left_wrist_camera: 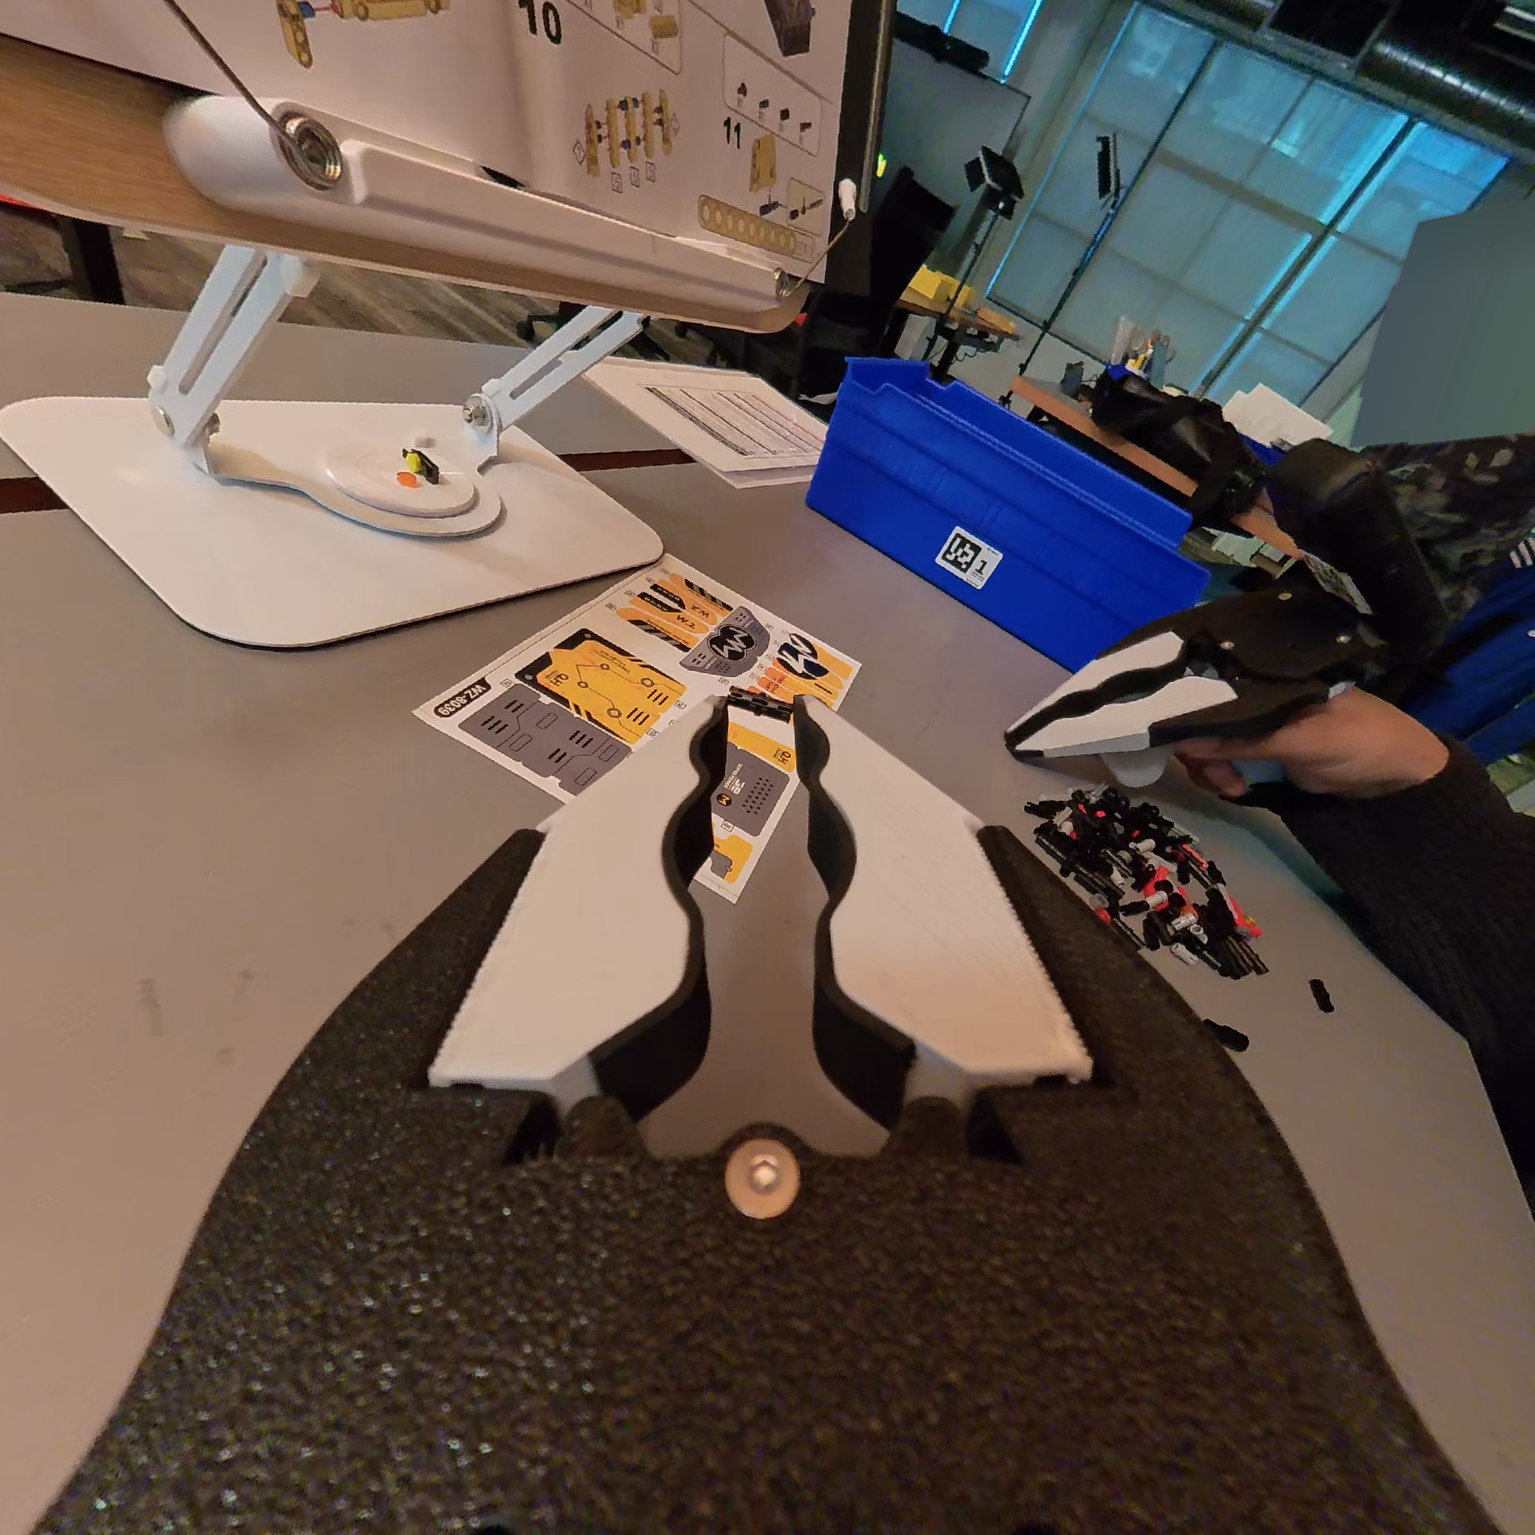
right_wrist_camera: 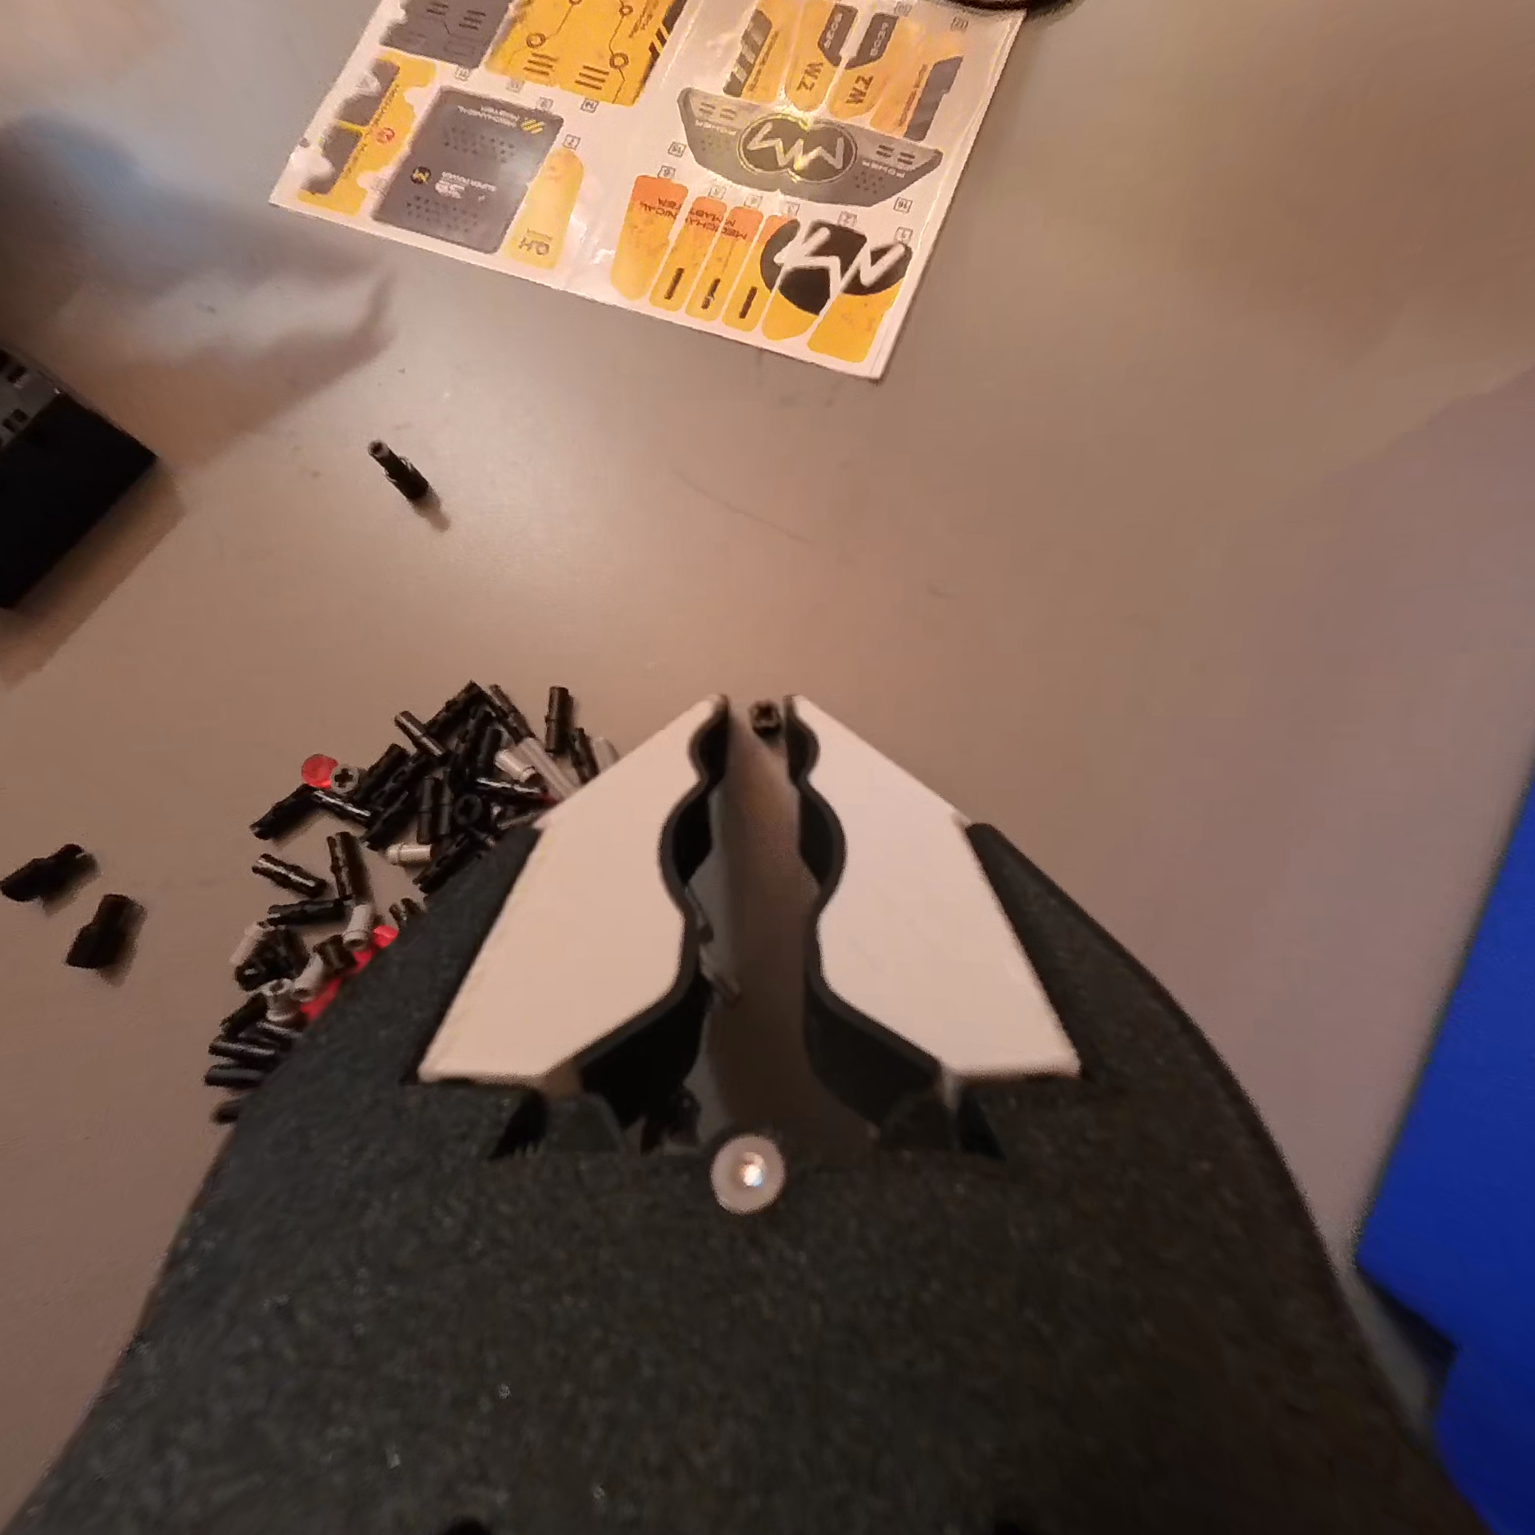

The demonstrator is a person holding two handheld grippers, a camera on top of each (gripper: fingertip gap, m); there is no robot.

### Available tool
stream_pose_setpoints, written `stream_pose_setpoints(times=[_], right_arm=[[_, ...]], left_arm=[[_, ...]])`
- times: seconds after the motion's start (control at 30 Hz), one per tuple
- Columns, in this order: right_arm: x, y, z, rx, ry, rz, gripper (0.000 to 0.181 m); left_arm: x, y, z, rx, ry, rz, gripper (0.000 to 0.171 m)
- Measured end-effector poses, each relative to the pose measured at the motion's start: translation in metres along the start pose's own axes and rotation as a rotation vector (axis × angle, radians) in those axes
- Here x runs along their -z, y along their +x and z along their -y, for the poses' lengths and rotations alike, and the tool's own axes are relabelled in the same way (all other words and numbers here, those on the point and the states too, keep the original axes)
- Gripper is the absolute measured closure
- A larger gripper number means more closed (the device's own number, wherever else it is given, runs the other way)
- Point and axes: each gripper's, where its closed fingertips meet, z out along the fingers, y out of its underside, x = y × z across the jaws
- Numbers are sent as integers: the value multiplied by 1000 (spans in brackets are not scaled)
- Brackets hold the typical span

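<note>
My left gripper (left_wrist_camera: 757, 706) is shut on a small black beam piece (left_wrist_camera: 760, 706) held crosswise between its tips, above a yellow and grey sticker sheet (left_wrist_camera: 615, 689) on the grey table. My right gripper (right_wrist_camera: 760, 716) is shut on a small black pin (right_wrist_camera: 764, 718) at its tips, above the table. It also shows in the left wrist view (left_wrist_camera: 1026, 739), held by a hand at the right. A pile of black, grey and red pins (right_wrist_camera: 415, 831) lies left of the right gripper; it shows in the left wrist view (left_wrist_camera: 1146, 880) too.
A white stand (left_wrist_camera: 332, 532) carries an instruction sheet (left_wrist_camera: 631, 100) at the back left. A blue bin (left_wrist_camera: 997, 515) stands at the right. A loose black pin (right_wrist_camera: 399, 470) and a black block (right_wrist_camera: 58, 498) lie on the table. The sticker sheet (right_wrist_camera: 664, 166) lies ahead. Tip to tip, the grippers are about 25 cm apart. The black block (right_wrist_camera: 58, 498) sits 15 cm or so from the ends of my left fingers.
</note>
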Motion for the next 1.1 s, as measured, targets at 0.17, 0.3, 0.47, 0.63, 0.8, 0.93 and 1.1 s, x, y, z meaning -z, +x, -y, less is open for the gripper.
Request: stream_pose_setpoints(times=[0.17, 0.3, 0.47, 0.63, 0.8, 0.93, 1.1], right_arm=[[16, -7, 29, -57, 165, 72, 155], [29, -2, 47, -51, 272, 52, 155], [45, -5, 67, 72, 400, -38, 156], [60, -21, 83, 143, 526, -37, 156], [76, -44, 98, 169, 646, 43, 156], [81, -85, 115, 222, 746, 109, 156], [72, -129, 138, 380, 766, 69, 161]], left_arm=[[0, 0, 0, 0, -2, -1, 157], [0, 0, 0, 0, 0, 0, 157], [1, 2, 2, -12, 11, -4, 157], [9, 16, 21, -4, 113, -47, 157], [14, 57, 38, -76, 179, -128, 157], [14, 99, 40, -61, 195, -295, 157], [18, 123, 42, 66, 211, -457, 157]])
